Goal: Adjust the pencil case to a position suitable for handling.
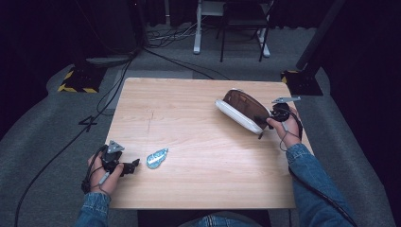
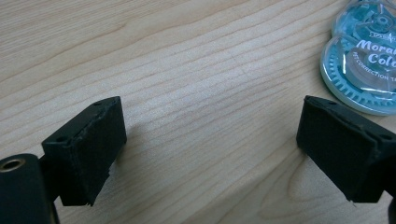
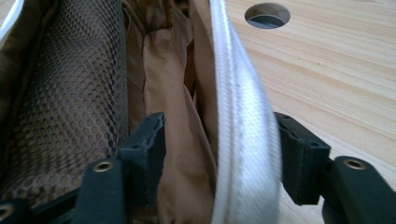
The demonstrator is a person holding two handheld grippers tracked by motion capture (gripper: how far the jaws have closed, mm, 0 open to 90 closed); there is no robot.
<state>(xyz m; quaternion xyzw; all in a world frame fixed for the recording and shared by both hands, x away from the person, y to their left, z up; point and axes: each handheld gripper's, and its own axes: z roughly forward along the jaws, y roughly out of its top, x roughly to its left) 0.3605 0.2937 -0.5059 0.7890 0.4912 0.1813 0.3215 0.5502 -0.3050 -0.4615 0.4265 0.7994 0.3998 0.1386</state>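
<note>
A pouch (image 1: 242, 109), white outside and brown inside, lies open and tilted at the table's right rear. My right gripper (image 1: 268, 121) is shut on its near end. In the right gripper view the jaws (image 3: 219, 144) clamp the white rim (image 3: 243, 140) and a fold of brown lining, with the mesh pocket (image 3: 70, 93) to their left. A blue see-through correction tape dispenser (image 1: 157, 158) lies flat near the front left. My left gripper (image 1: 133, 165) rests on the table just left of it, open. In the left gripper view the dispenser (image 2: 362, 65) sits beyond the right jaw, outside the gap (image 2: 210, 140).
The wooden table (image 1: 189, 118) has a round cable hole (image 3: 267, 15) near the pouch. Cables run over the grey floor at the left (image 1: 71, 137). Stand bases with yellow-black tape (image 1: 78, 80) and desk legs (image 1: 231, 33) stand behind the table.
</note>
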